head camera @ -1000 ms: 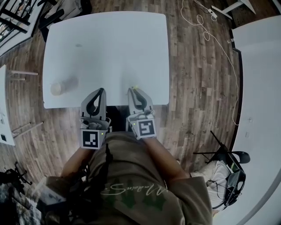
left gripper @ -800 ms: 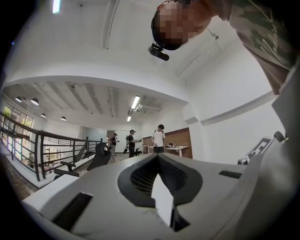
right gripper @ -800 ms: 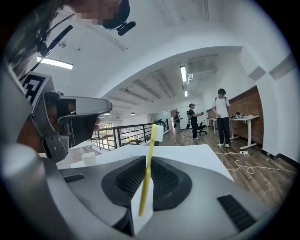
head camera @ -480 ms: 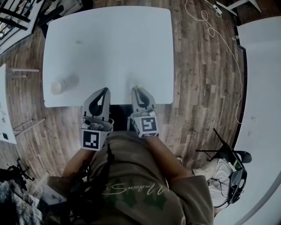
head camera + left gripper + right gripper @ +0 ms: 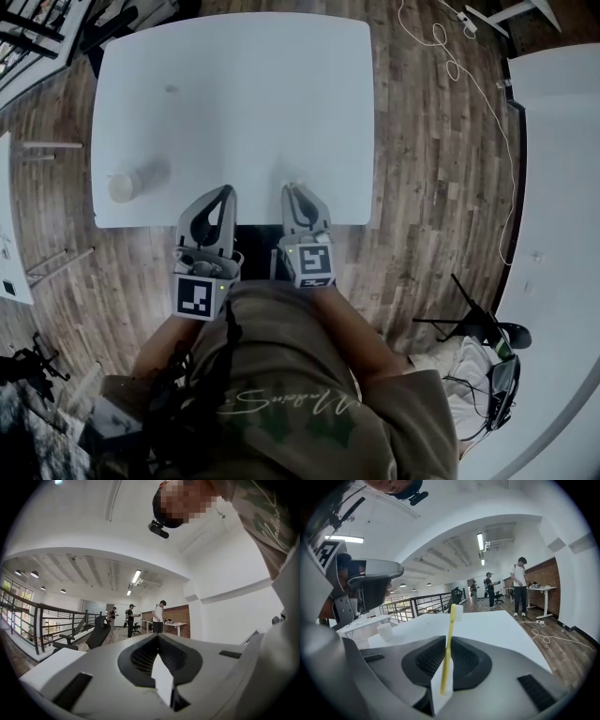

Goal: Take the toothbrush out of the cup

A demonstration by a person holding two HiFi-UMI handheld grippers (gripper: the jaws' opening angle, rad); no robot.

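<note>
A pale cup [image 5: 120,186] stands near the left front corner of the white table [image 5: 234,84]; in the right gripper view the cup [image 5: 385,631] is far off to the left. My right gripper [image 5: 293,190] hovers at the table's near edge, shut on a yellow toothbrush [image 5: 449,644]. The toothbrush stands upright between the pads, with its white head up, clear of the cup. In its own view the right gripper [image 5: 443,686] points slightly down at the tabletop. My left gripper [image 5: 225,192] is beside it, shut and holding nothing; in its own view the left gripper [image 5: 164,686] points level across the room.
The table's near edge [image 5: 234,225] lies under both grippers. A white cable [image 5: 469,84] runs over the wooden floor on the right, beside a second white table [image 5: 562,187]. A black chair [image 5: 487,328] stands at lower right. People [image 5: 520,585] stand far behind.
My right gripper has sunk a little with the toothbrush and tipped further down. The left gripper and the cup have stayed where they were.
</note>
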